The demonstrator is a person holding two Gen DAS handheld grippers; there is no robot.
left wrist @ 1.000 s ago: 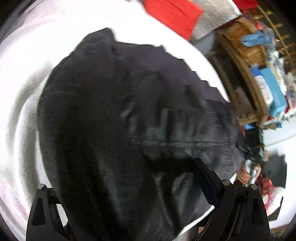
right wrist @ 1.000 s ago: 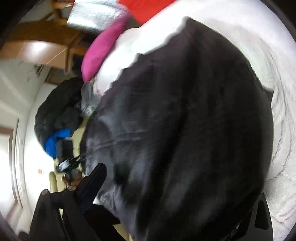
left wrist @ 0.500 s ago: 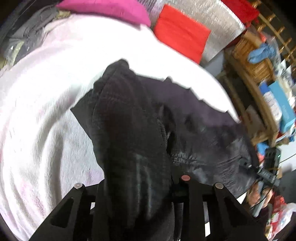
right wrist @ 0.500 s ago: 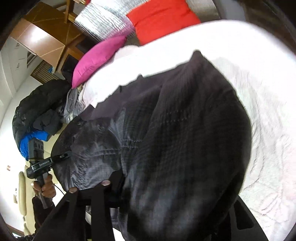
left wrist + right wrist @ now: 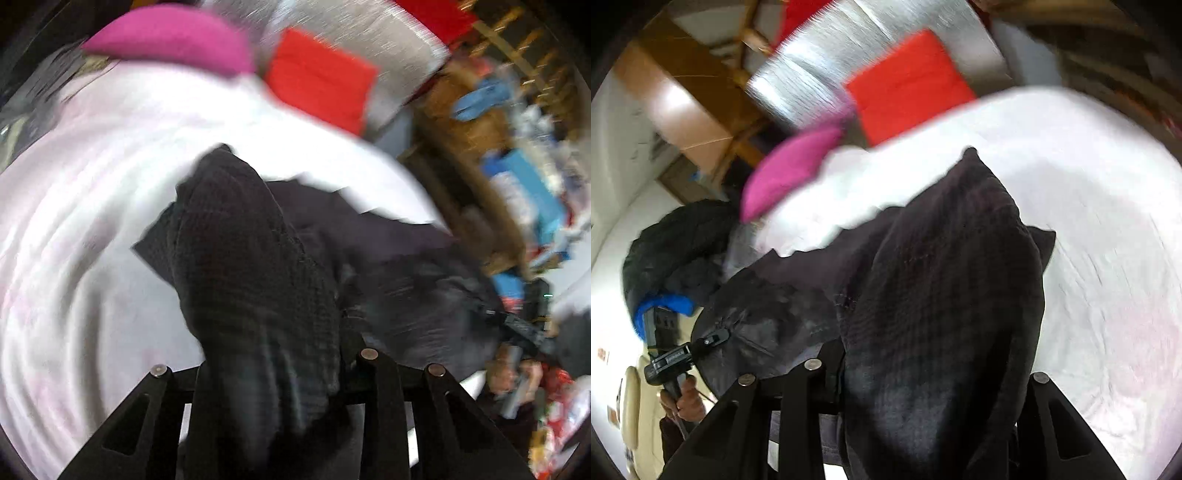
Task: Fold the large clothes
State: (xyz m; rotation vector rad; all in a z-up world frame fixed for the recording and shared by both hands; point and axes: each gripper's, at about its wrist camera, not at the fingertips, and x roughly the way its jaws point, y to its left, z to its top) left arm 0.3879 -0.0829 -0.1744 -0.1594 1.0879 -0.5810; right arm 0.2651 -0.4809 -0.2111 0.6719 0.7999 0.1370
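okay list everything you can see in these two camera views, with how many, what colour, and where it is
dark garment: one, black to charcoal, spread on the bed, its near part lifted toward both cameras
bed cover: one, white, under the garment
pink pillow: one, magenta, far end of the bed
red cushion: one, red, beside the pink pillow
silver padded sheet: one, silver-grey, behind the red cushion
dark jacket pile: one heap, black with a blue patch, off the bed's side
cluttered shelf: one, brown, blurred blue items on it
left gripper: one, black, jaws holding garment fabric
right gripper: one, black, jaws holding garment fabric
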